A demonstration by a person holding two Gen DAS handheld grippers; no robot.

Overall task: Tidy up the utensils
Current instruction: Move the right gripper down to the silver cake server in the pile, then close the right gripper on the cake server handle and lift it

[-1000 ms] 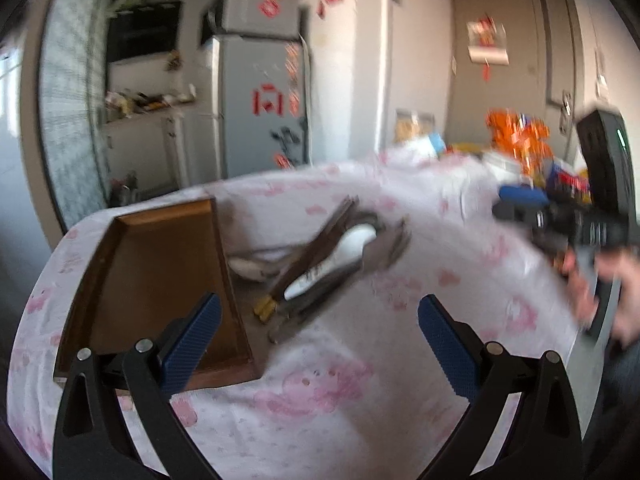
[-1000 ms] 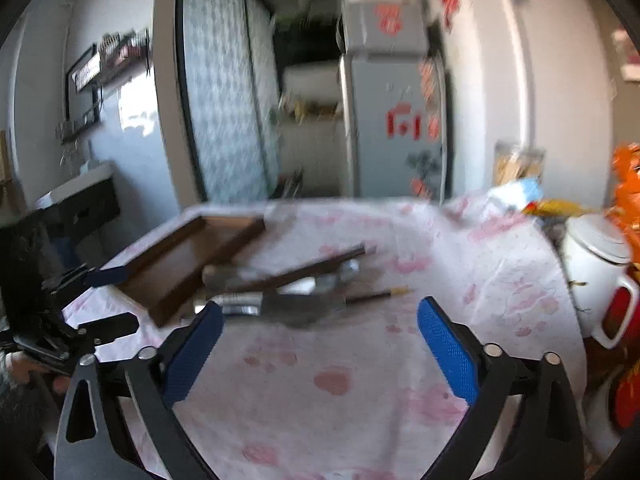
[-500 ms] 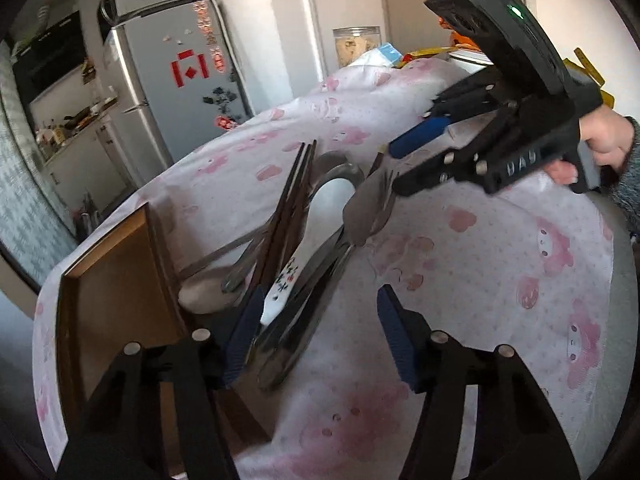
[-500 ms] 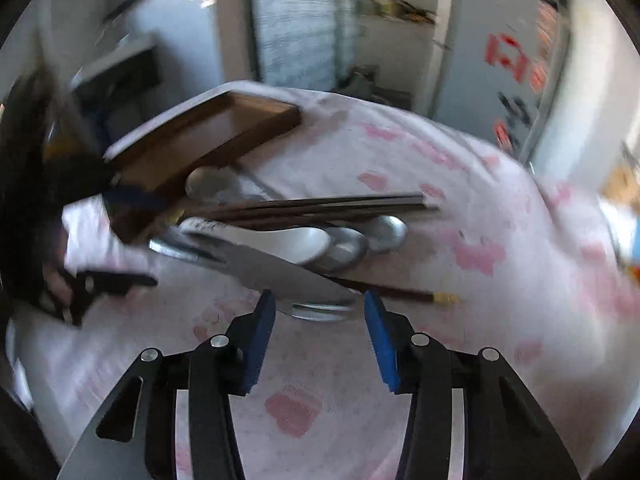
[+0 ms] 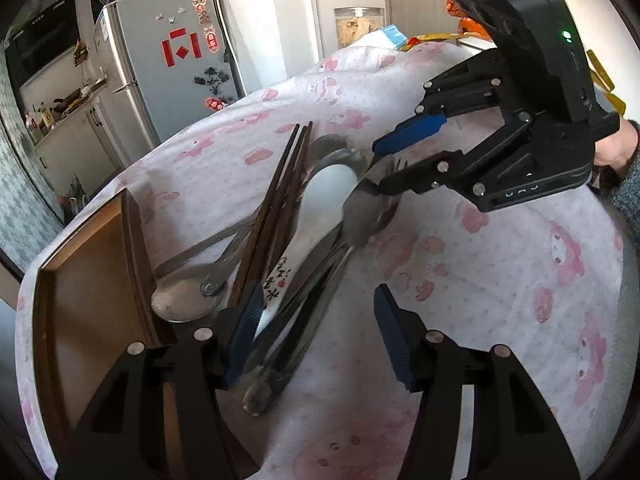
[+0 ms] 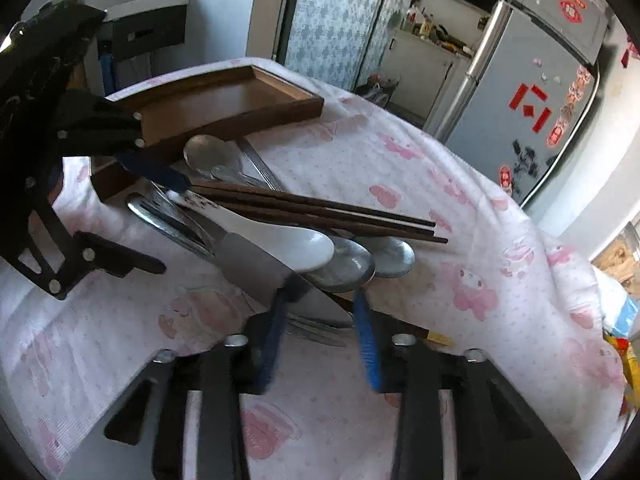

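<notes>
Grippers have closed in on the utensil pile [image 5: 288, 240] lying just beside the tray [image 5: 80, 288]. Left gripper [image 5: 316, 336] straddles the handle ends, jaws apart; right gripper [image 6: 320, 336] has narrowed around the knife [image 6: 272, 272] tip, not yet clamped. Sorting looks about to begin.

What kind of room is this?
Probably a home kitchen or dining corner. A tall grey fridge with red stickers stands behind a table with a pink cartoon-print cloth, and a cluttered white kitchen counter shows beyond.
</notes>
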